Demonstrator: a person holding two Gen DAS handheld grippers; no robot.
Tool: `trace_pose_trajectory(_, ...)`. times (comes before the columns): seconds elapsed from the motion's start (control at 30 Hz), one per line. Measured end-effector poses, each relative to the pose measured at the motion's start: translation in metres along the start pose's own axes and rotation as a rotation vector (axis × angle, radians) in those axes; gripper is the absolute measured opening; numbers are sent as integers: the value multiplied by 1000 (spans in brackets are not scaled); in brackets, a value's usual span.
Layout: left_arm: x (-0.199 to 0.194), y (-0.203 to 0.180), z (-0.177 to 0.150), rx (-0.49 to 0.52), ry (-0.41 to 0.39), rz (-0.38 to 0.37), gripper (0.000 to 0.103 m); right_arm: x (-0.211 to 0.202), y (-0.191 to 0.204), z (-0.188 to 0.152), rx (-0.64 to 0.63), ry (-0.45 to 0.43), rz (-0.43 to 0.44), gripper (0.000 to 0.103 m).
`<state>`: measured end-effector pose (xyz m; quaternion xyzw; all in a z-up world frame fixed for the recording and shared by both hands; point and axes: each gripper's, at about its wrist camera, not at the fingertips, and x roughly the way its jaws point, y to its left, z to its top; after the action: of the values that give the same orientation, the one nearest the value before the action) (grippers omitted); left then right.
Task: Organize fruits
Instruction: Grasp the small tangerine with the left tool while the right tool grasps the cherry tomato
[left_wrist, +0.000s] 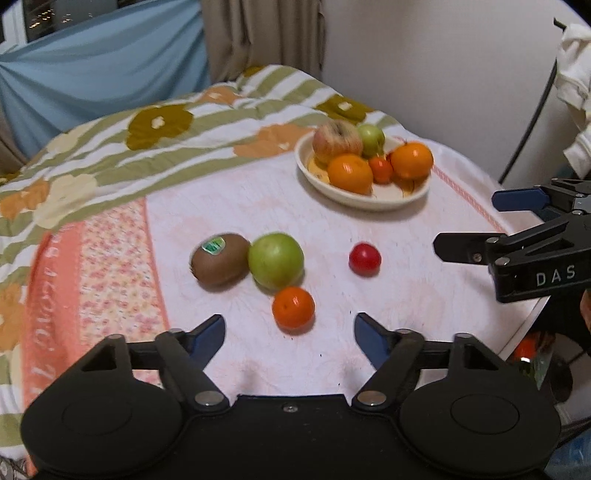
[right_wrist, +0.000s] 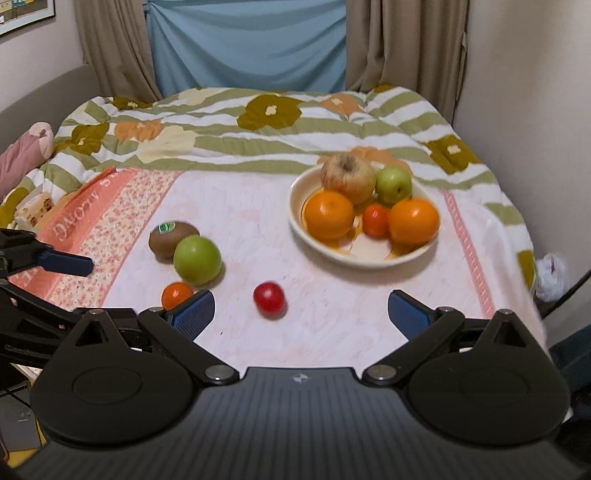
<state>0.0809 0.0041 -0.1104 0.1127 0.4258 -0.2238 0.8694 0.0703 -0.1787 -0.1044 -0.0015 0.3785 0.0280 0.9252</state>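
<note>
Left hand-held gripper (left_wrist: 290, 328), seen from its own wrist camera, stands with jaws parted and empty, aimed down at a small orange citrus fruit (left_wrist: 293, 307) that lies just ahead of the gap between the blue pads; this alignment suggests the fruit is the intended pick. Right hand-held gripper (right_wrist: 301, 310) is likewise spread wide and holds nothing, with a small red fruit (right_wrist: 269, 298) lying on the cloth a little beyond its fingertips, probably its own target. Farther out, a kiwi (left_wrist: 220, 259) bearing a sticker touches a green apple (left_wrist: 276, 260); the four loose fruits lie on a pale pink cloth (left_wrist: 258, 206) covering the table. Beyond them a cream bowl (right_wrist: 295, 206) already collects two oranges, a reddish apple, a smaller green fruit and a small orange-red one, so it is judged the destination. Floral quilt (right_wrist: 258, 136) lies at the far side. Motion blur softens every outline, so the red fruit could be a tomato or a plum. Each camera shows only part of the opposite gripper, cut off at the frame edge, and the person's hands are barely visible.
</note>
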Motion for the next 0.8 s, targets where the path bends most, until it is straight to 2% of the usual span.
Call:
trace_pose_trajectory(0.2, 33, 4, -6, 26, -17, -16, 71, 25, 12, -19, 50, 10, -17, 103)
trace_pose_trajectory(0.37, 58, 8, -5, 36, -6, -38, 61, 40, 16, -26, 81, 2, -33, 103)
trace_pose_trajectory(0.5, 70, 11, -4, 44, -4, -48, 58, 51, 17, -29, 100, 13, -40, 103)
trace_pose_trajectory(0.63, 78, 10, -4, 64, 15, -67, 44, 57, 18, -29, 112, 22, -50, 103)
trace_pose_trajectory(0.8, 80, 8, -5, 86, 9, -77, 42, 63, 19, -29, 115, 34, -54, 100)
